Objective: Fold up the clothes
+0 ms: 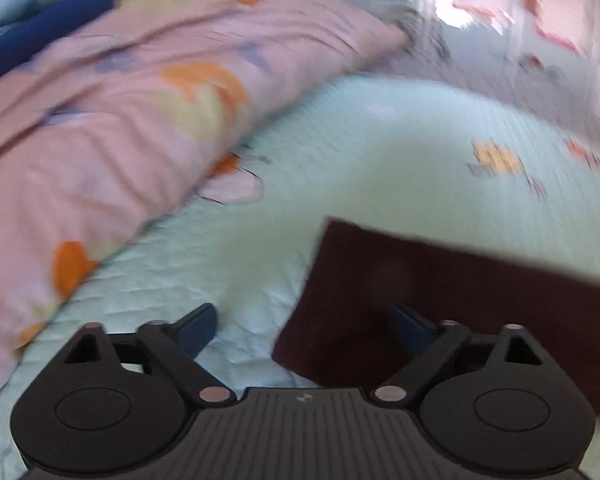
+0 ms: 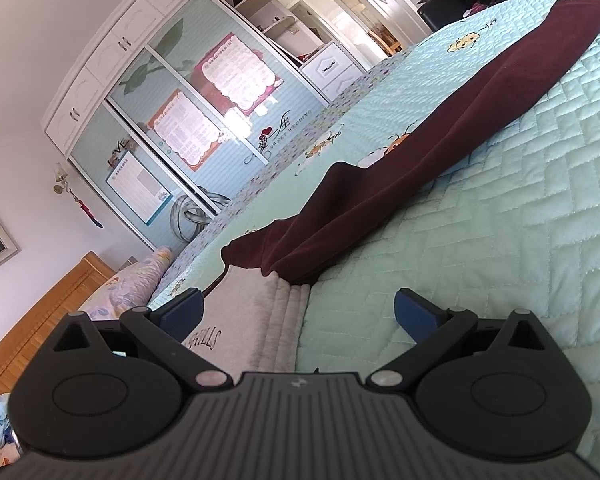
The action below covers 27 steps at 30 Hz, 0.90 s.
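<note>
Blurred maroon garment (image 1: 440,292) runs partly hidden under left tongs (image 1: 306,330).

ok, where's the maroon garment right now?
Maroon garment lies stretched across the green quilt, ahead of the right gripper, its near end beside a grey folded garment.

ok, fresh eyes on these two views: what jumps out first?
The long dark maroon garment stretched across the mint quilted bedspread, its near end bunched beside a grey folded piece at the right gripper. In the blurred left view, the pink floral duvet is heaped on the left, the open left gripper over the maroon corner.
</note>
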Available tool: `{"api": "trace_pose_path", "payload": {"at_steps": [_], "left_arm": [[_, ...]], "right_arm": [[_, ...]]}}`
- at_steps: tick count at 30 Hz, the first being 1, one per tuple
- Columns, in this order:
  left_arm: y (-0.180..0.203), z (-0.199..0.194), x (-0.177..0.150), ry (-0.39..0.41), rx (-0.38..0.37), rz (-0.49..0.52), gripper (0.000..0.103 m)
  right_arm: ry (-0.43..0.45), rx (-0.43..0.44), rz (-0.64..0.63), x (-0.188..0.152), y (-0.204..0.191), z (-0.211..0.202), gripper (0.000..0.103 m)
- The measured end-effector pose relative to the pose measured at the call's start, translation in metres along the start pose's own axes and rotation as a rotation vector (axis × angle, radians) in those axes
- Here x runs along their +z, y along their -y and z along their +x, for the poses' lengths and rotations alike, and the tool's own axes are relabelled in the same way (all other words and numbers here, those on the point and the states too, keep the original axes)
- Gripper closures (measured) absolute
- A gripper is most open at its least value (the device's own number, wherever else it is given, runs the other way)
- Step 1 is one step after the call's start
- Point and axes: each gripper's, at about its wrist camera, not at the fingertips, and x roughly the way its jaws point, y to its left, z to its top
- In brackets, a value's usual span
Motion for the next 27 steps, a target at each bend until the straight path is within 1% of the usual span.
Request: {"api": "trace_pose_path", "payload": {"at_steps": [1, 4, 7, 8, 9, 10, 11, 12, 14, 16, 19, 22, 25, 27], "left_arm": [[-0.001, 0.001, 0.0, 0.011, -0.014, -0.013, 0.012], [-0.011, -0.006, -0.002, 0.032, -0.044, -0.101, 0.012], [-0.014, -0.009, -0.002, 0.039, -0.033, -0.096, 0.009], [-0.016, -0.004, -0.002, 0.04, -0.035, -0.092, 0.009], [-0.017, 0.001, -0.002, 0.042, -0.037, -0.088, 0.009], [-0.018, 0.005, -0.002, 0.044, -0.041, -0.084, 0.012], [-0.019, 0.006, -0.002, 0.052, -0.062, -0.08, 0.024], [-0.021, 0.006, -0.002, 0.06, -0.084, -0.076, 0.034], [-0.023, 0.007, -0.001, 0.075, -0.125, -0.068, 0.083], [-0.025, 0.005, -0.003, 0.08, -0.131, -0.074, 0.089], [-0.027, 0.002, -0.006, 0.086, -0.14, -0.083, 0.091], [-0.03, -0.004, -0.007, 0.107, -0.13, -0.107, 0.093], [-0.031, -0.015, -0.009, 0.135, -0.104, -0.125, 0.093], [-0.033, -0.03, -0.012, 0.163, -0.078, -0.157, 0.093]], "right_arm": [[-0.001, -0.002, -0.002, 0.0, 0.0, 0.0, 0.002], [-0.005, -0.01, -0.008, 0.0, -0.001, 0.002, 0.002], [-0.009, -0.015, -0.012, 0.0, -0.001, 0.003, 0.002], [-0.01, -0.017, -0.013, 0.0, -0.001, 0.003, 0.002], [-0.011, -0.018, -0.014, 0.0, -0.001, 0.003, 0.002], [-0.011, -0.019, -0.015, 0.0, -0.001, 0.003, 0.002], [-0.011, -0.02, -0.016, 0.0, -0.001, 0.003, 0.002], [-0.011, -0.02, -0.016, 0.0, -0.001, 0.003, 0.002], [-0.011, -0.02, -0.016, 0.0, -0.001, 0.003, 0.002], [-0.012, -0.02, -0.016, 0.001, -0.001, 0.003, 0.002], [-0.012, -0.02, -0.016, 0.001, -0.001, 0.002, 0.002], [-0.011, -0.019, -0.015, 0.001, -0.002, 0.002, 0.002], [-0.011, -0.019, -0.015, 0.001, -0.002, 0.002, 0.002], [-0.01, -0.017, -0.014, 0.001, -0.002, 0.002, 0.002]]}}
